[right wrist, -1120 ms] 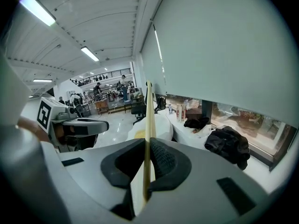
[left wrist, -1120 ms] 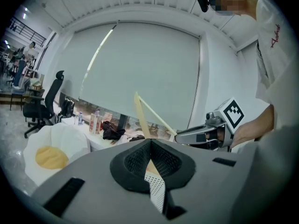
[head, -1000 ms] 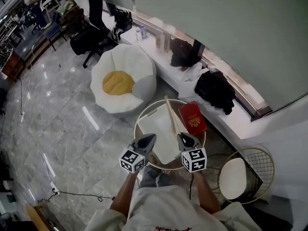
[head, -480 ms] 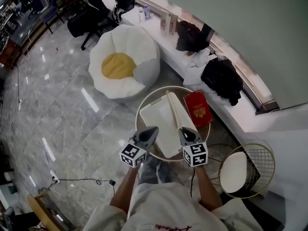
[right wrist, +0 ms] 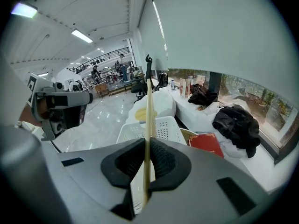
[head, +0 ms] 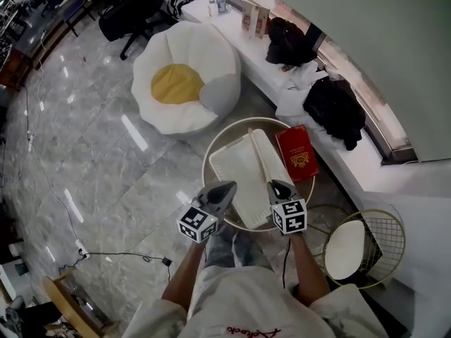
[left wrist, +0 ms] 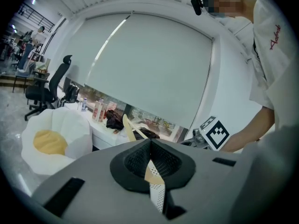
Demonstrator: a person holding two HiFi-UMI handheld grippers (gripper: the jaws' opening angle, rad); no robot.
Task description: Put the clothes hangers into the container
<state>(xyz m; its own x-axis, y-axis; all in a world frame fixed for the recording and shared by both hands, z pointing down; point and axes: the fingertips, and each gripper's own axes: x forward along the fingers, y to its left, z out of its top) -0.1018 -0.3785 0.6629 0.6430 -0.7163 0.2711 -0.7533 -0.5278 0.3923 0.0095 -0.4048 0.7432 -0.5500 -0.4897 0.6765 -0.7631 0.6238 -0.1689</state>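
The right gripper (right wrist: 146, 142) has its jaws almost closed, and they press from both sides on a thin wooden hanger (right wrist: 149, 101). The hanger stands upright between the jaws, and its dark hook is high above them. The left gripper (left wrist: 150, 142) has its jaw tips together, and I see nothing clamped there. Through the narrow gap under its tips, only a strip of light wood and some white perforated plastic can be seen.

Just beyond both pairs of jaws there is a white basket (right wrist: 168, 129) with small holes in its walls. It stands on a round table (head: 232, 131). In the head view, the hanger reaches forward from the right jaws along the right side of the basket. On the table, to the right of the right jaws and beside the basket, lies a red book (head: 297, 153).

Farther away, past the table, a white beanbag (head: 183, 86) with a yellow middle sits on the shiny floor. To the right of the beanbag, black clothes (head: 335, 108) lie on a long white ledge by the wall.
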